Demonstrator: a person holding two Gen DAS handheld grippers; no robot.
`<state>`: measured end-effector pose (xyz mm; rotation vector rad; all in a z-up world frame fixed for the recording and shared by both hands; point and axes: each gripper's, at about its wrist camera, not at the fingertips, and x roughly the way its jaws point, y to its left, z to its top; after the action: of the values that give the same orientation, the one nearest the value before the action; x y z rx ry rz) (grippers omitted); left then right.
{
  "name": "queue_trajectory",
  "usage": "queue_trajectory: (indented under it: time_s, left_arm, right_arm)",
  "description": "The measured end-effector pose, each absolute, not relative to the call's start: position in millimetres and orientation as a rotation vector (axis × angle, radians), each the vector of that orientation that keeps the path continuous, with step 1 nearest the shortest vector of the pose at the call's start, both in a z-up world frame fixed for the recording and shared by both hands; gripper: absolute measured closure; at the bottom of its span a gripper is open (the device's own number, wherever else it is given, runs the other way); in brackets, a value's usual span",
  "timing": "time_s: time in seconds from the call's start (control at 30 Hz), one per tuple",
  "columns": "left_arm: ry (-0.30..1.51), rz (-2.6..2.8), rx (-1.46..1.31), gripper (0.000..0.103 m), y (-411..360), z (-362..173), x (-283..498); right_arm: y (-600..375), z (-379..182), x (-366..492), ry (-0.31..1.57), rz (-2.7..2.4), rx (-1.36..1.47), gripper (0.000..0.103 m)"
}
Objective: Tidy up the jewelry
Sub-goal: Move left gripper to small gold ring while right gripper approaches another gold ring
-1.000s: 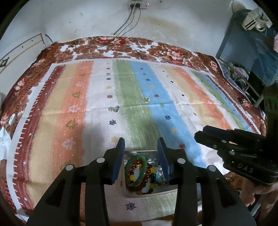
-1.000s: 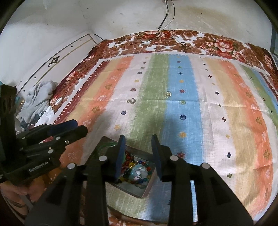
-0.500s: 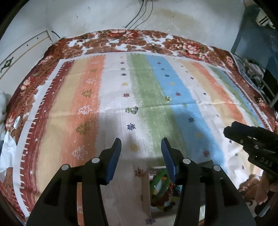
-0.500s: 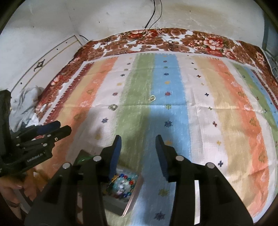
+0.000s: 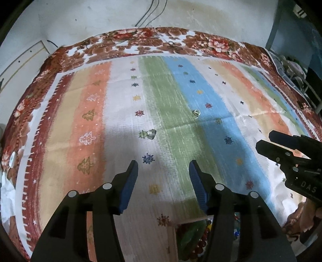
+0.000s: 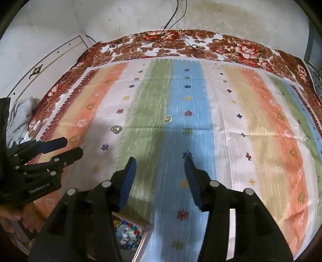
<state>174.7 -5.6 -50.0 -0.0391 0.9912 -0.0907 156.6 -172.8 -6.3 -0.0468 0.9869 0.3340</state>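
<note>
Two small rings lie apart on the striped cloth: a silver one (image 5: 152,134) by the white stripe and a clear one (image 5: 195,113) at the green-blue border. They also show in the right wrist view, the silver ring (image 6: 116,129) and the clear ring (image 6: 167,119). My left gripper (image 5: 163,171) is open and empty above the cloth. My right gripper (image 6: 160,166) is open and empty too. A metal tray (image 6: 141,241) of coloured beads and bracelets (image 5: 193,237) sits under both grippers at the near edge, partly hidden.
The striped cloth (image 6: 231,125) covers a bed with a floral border (image 6: 161,44). A wall with hanging cables (image 6: 173,18) stands behind. Crumpled clothes (image 6: 20,114) lie at the left. The other gripper shows in each view, right (image 5: 289,157) and left (image 6: 50,153).
Both grippers have risen and moved forward off the tray, which has slid to the bottom edge of both views. The rings now sit closer to the grippers.
</note>
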Motion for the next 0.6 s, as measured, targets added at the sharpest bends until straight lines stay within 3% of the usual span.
queue_trajectory:
  time_s: [0.6]
  left_arm:
    - [1.099,-0.166,-0.039,0.048,-1.0,-91.6,235.5]
  right_arm:
    - [-156.3,-51.1,225.5,1.072,0.329,-0.094,0.05]
